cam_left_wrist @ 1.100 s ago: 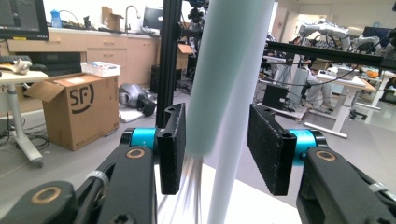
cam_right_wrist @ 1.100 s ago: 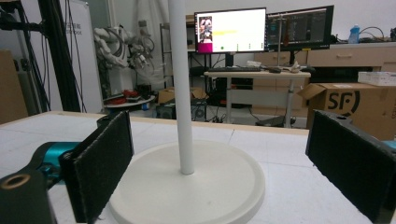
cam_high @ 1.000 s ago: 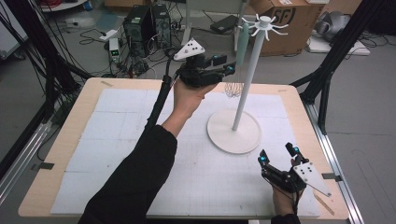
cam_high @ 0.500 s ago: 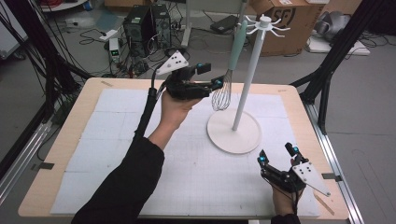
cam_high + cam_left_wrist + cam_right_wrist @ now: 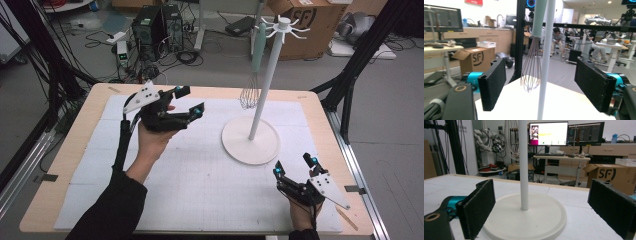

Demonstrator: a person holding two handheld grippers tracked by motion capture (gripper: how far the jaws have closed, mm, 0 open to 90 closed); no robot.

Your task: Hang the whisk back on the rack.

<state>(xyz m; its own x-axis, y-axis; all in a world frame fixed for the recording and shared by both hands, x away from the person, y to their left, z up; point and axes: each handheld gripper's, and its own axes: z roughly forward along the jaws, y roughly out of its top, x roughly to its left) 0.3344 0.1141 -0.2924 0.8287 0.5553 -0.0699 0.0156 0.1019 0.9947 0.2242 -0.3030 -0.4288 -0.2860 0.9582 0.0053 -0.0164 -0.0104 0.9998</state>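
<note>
On the stand (image 5: 267, 85) the whisk (image 5: 252, 70) hangs; left gripper (image 5: 187, 104), just opened, and right gripper (image 5: 295, 169) gape empty.

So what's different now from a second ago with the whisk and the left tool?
The left tool let go of the whisk, which now hangs from the stand. Its jaws have just been opening, nothing between them, and it has drawn back left and lower. The right tool and the stand kept their places.

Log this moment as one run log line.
wire whisk with pale green handle: hanging on white hook stand | left gripper: just opened, empty, clear of whisk | right gripper: open, empty
</note>
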